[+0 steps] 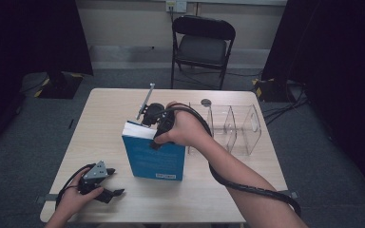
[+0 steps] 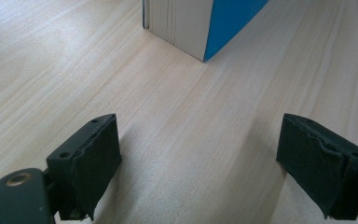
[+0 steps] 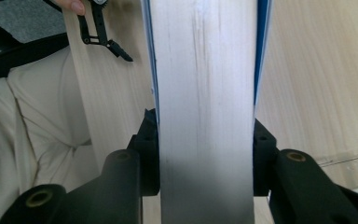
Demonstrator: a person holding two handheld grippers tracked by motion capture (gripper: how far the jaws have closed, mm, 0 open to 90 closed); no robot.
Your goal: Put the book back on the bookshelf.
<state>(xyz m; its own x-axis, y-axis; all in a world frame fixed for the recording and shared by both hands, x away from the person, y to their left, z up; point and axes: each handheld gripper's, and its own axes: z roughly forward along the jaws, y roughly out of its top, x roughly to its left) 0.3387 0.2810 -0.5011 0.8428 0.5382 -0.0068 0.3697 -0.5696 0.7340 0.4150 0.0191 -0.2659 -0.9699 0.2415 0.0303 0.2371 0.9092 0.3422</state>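
A thick blue-covered book (image 1: 154,156) stands upright in the middle of the table, its white page edge facing up. My right gripper (image 1: 153,127) comes down on its top edge, and in the right gripper view the jaws (image 3: 206,154) press on both covers of the book (image 3: 205,84). My left gripper (image 1: 115,182) rests on the table near the front left corner, held in a hand. Its jaws (image 2: 198,163) stand wide apart with bare wood between them, and the book's lower corner (image 2: 186,23) lies ahead of them.
A clear plastic organizer (image 1: 233,126) with upright dividers stands to the right of the book. A small dark round object (image 1: 206,102) lies behind it. A black folding chair (image 1: 202,42) stands beyond the wooden table (image 1: 109,114). The left gripper (image 3: 102,37) shows far off in the right gripper view.
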